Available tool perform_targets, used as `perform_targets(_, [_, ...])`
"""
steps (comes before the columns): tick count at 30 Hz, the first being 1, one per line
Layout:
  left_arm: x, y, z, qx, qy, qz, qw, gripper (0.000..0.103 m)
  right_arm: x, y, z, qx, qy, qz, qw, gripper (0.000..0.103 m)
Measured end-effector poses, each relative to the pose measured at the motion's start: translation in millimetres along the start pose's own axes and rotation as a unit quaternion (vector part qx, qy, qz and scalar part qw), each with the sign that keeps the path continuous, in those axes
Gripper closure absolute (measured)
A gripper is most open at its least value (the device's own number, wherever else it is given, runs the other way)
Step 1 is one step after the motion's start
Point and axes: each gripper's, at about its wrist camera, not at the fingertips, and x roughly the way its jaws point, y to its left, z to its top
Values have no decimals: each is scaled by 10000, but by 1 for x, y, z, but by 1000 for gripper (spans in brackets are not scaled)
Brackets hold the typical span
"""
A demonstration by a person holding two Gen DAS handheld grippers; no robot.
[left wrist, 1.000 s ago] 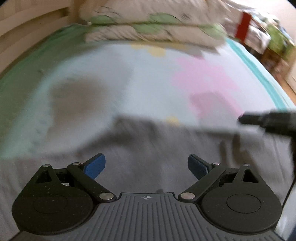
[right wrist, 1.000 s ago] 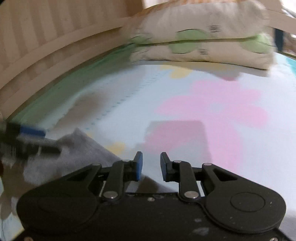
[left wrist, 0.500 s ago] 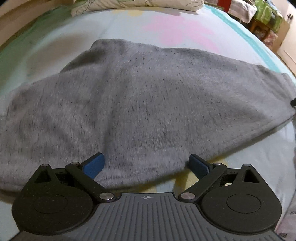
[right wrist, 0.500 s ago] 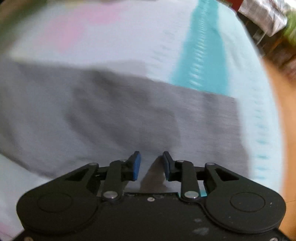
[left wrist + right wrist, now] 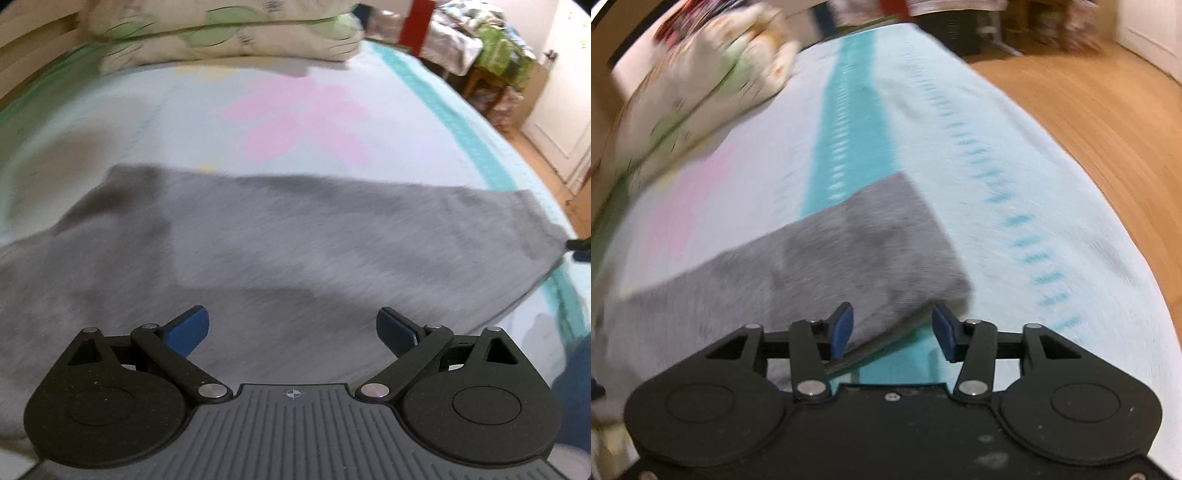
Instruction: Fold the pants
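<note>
Grey sweat pants (image 5: 295, 236) lie spread across the bed from left to right. My left gripper (image 5: 291, 328) hovers over their near edge, open wide, with nothing pinched between its blue pads. In the right wrist view the pants' right end (image 5: 857, 251) lies on the teal stripe. My right gripper (image 5: 894, 330) is at its near corner with its jaws opening. The cloth's edge runs between the fingers, and the pads do not press on it. A dark tip of the right gripper (image 5: 578, 245) shows at the pants' far right end.
Two stacked floral pillows (image 5: 221, 33) rest at the head of the bed. The sheet (image 5: 303, 114) is pale blue with a pink flower and a teal border (image 5: 846, 129). To the right, the bed edge drops to a wooden floor (image 5: 1108, 110), with cluttered furniture (image 5: 491, 51) beyond.
The right gripper swung from the bed's middle to the pants' right end and its jaws widened. The left view pulled back, so the pillows show again; the left gripper stayed open.
</note>
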Motion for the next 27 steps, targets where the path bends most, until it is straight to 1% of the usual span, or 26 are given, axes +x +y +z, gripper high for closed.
perform_targets(4, [25, -33, 11, 127, 26, -208, 9997, 4, 6, -31, -7, 747, -43, 194, 9970, 41])
perform_targets(5, [33, -40, 12, 146, 84, -246, 9996, 4, 12, -40, -7, 896, -51, 220, 9957, 41])
perform_targets(7, [48, -50, 12, 142, 222, -315, 9992, 4, 22, -43, -8, 1137, -55, 334, 9929, 40])
perform_targets(8, [56, -54, 11, 142, 304, -332, 9989, 4, 24, -47, -9, 1239, -78, 422, 9914, 39])
perform_targets(11, [76, -61, 2, 125, 579, -273, 9979, 4, 25, -52, -11, 1404, -260, 686, 9874, 30])
perform_targets(13, [78, -64, -5, 221, 533, -194, 9981, 2, 31, -54, -8, 1462, -327, 801, 9855, 29])
perform_targets(18, [80, -69, -9, 409, 563, -65, 9976, 1, 49, -56, 3, 1507, -454, 1228, 9799, 30])
perform_targets(19, [80, -72, -8, 408, 578, -51, 9975, 1, 53, -55, 5, 1509, -469, 1285, 9790, 37])
perform_targets(20, [81, -73, -7, 401, 599, -36, 9974, 1, 59, -54, 7, 1518, -447, 1327, 9784, 50])
perform_targets(21, [80, -73, -6, 376, 618, -19, 9974, 1, 64, -54, 8, 1536, -419, 1335, 9782, 59])
perform_targets(22, [87, -81, 0, 339, 627, -12, 9975, 1, 65, -54, 9, 1550, -384, 1335, 9781, 84])
perform_targets(23, [85, -81, 4, 268, 591, -59, 9979, 1, 71, -54, 10, 1579, -279, 1374, 9775, 88])
perform_targets(25, [80, -82, 14, 94, 430, -199, 9988, 1, 72, -52, 12, 1614, -288, 1339, 9773, 88])
perform_targets(27, [81, -86, 28, 40, 317, -278, 9991, 1, 66, -46, 16, 1522, -328, 1254, 9798, 89])
